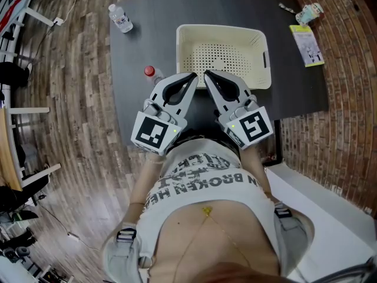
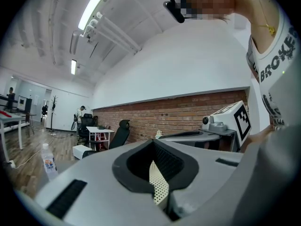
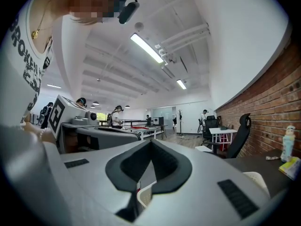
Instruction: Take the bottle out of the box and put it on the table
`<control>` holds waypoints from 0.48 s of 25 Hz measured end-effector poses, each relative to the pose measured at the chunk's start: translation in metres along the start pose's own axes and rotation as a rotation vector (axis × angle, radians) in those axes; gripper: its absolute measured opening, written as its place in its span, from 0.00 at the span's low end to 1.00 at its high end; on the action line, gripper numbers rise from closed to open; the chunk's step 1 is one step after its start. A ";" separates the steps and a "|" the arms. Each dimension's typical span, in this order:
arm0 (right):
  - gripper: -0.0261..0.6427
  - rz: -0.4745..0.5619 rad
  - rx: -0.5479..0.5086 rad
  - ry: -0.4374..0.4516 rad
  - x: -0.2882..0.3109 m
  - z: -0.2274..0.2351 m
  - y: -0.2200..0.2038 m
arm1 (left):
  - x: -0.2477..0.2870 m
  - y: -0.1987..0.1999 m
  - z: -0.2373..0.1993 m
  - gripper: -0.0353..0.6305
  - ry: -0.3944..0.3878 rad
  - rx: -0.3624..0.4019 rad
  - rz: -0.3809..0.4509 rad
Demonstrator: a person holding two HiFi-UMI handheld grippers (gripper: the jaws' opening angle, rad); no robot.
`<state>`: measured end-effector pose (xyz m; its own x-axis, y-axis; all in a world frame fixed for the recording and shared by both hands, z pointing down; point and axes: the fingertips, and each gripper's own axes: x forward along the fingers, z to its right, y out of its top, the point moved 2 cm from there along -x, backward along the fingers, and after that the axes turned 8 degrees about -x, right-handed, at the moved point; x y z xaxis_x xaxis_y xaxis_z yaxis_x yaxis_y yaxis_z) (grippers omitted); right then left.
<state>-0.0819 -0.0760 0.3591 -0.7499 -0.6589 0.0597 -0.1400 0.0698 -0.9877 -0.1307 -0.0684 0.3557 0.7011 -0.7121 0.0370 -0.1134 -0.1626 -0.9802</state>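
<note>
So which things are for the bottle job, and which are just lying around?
For the job: cream box, red-capped bottle standing beside it (probably the one), dark table, left gripper, right gripper.
Just lying about: clear water bottle at the table corner, yellow booklet, small pale container.

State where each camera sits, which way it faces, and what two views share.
Head view: on the person's head, facing steeply down at table, basket; shows shirt, left gripper, right gripper.
Left gripper view: on left gripper, level along its shut jaws toward brick wall; shows shirt, right gripper.
Right gripper view: on right gripper, level along its shut jaws down the room; shows shirt, left gripper.
Shared: basket in all.
</note>
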 end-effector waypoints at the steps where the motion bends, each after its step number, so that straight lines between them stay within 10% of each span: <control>1: 0.05 0.000 0.000 0.000 0.000 0.000 0.000 | 0.000 0.000 0.000 0.06 -0.001 0.004 -0.001; 12: 0.05 -0.004 0.000 0.011 -0.001 0.002 -0.002 | 0.000 -0.004 0.000 0.06 -0.004 -0.010 -0.023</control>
<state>-0.0799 -0.0769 0.3606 -0.7563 -0.6510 0.0654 -0.1430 0.0669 -0.9875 -0.1301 -0.0681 0.3598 0.7067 -0.7050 0.0590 -0.1043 -0.1863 -0.9769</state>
